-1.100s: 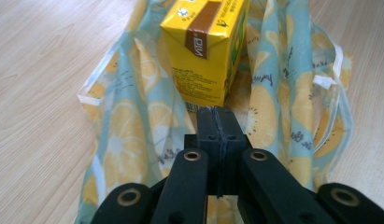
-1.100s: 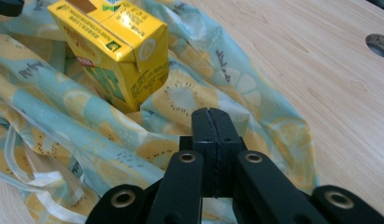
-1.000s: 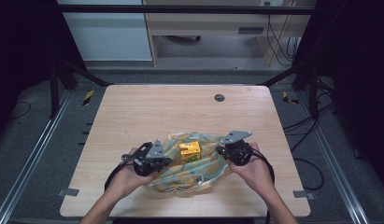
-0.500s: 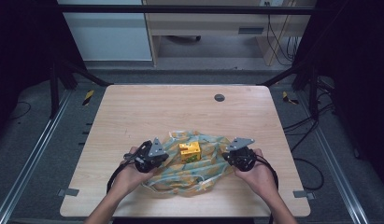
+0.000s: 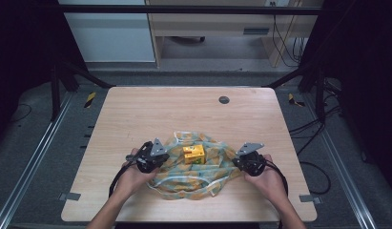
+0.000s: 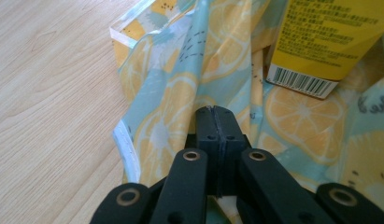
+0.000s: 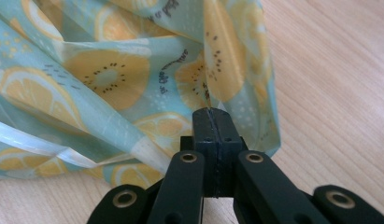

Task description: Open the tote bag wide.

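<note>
A thin plastic bag (image 5: 193,174) printed with lemons and kiwi slices on pale blue lies crumpled near the table's front edge. A yellow carton (image 5: 194,153) rests at its middle, and its barcode end (image 6: 320,51) shows up close. My left gripper (image 5: 158,161) holds the bag's left side; its jaws are shut (image 6: 214,113), and the bag's (image 6: 180,93) folds run into their tip. My right gripper (image 5: 239,163) holds the bag's right side; its jaws are shut (image 7: 211,114) on a gathered edge of the bag (image 7: 133,79).
The wooden table (image 5: 184,109) has a small dark round disc (image 5: 224,99) near its far edge. Metal rails run along both sides of the table, and cables trail off at the right.
My right gripper has moved a little toward the table's front edge, pulling its side of the bag along. The left gripper has hardly shifted.
</note>
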A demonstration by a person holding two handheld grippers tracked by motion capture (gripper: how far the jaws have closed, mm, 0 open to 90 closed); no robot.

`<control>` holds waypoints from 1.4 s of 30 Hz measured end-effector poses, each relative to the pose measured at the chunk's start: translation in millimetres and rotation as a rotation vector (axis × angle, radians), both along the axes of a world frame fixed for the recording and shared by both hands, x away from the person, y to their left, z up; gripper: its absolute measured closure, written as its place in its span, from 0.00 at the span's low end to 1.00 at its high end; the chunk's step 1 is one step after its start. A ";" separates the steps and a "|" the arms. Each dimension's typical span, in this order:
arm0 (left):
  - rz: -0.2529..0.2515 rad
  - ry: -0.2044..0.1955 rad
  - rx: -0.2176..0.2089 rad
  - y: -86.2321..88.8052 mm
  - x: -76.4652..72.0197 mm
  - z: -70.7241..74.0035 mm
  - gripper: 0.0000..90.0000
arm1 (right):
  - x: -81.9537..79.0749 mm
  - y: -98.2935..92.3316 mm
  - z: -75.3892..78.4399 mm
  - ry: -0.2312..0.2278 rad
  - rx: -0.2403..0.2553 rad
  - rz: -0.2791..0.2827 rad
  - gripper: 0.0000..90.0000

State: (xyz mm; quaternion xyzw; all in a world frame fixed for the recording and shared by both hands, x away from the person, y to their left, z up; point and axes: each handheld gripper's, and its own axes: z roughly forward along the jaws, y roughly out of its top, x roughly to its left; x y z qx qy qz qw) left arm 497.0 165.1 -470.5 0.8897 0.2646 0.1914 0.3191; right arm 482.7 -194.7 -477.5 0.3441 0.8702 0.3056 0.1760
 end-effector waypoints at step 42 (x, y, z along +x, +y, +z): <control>0.094 0.036 -0.011 22.9 23.2 -12.8 1.00 | 12.3 -30.5 -16.3 0.072 0.109 -0.016 1.00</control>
